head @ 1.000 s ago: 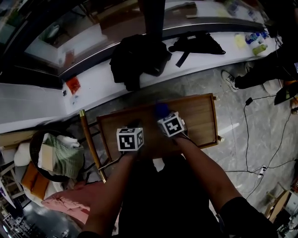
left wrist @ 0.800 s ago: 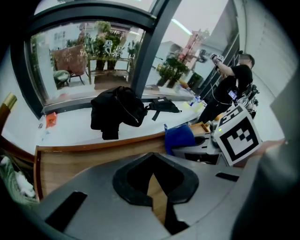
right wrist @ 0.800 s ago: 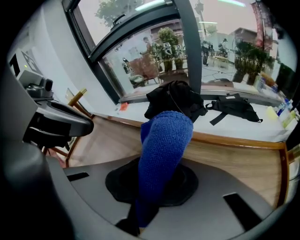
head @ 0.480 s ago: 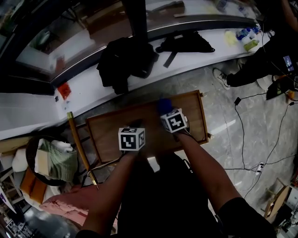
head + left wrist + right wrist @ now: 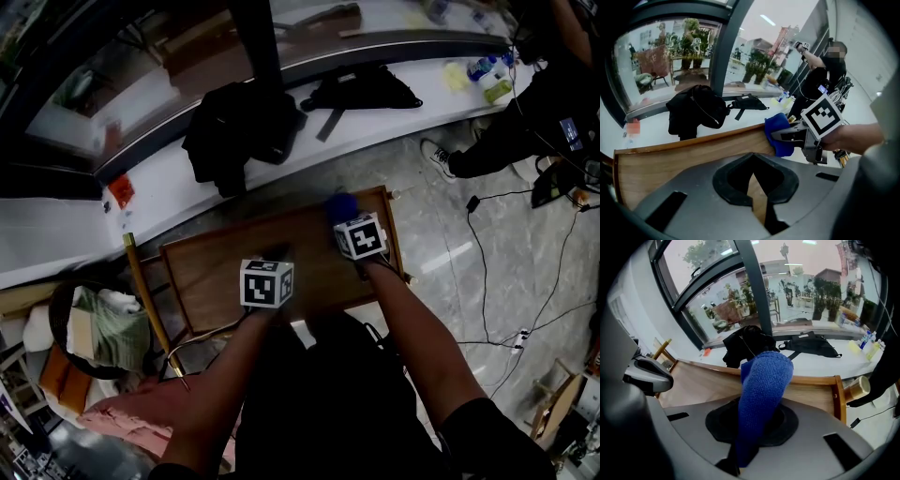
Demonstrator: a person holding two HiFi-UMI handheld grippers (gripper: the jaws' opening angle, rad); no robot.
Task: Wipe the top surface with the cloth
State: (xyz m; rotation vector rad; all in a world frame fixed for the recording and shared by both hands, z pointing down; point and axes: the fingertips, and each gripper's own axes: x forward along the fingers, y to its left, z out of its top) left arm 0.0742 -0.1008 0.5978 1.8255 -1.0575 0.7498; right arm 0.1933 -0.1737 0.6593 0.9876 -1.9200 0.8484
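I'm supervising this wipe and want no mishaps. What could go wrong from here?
1. The cloth is bunched in the jaws of the right gripper, near the raised rim of the top; a stroke could snag there.
2. The left gripper, empty, sits over the same top, so a sweep toward it could collide.

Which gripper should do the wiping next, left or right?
Right. The right gripper is shut on the blue cloth, near the far edge of the wooden top. The left gripper is shut on nothing, so it probably can't wipe.
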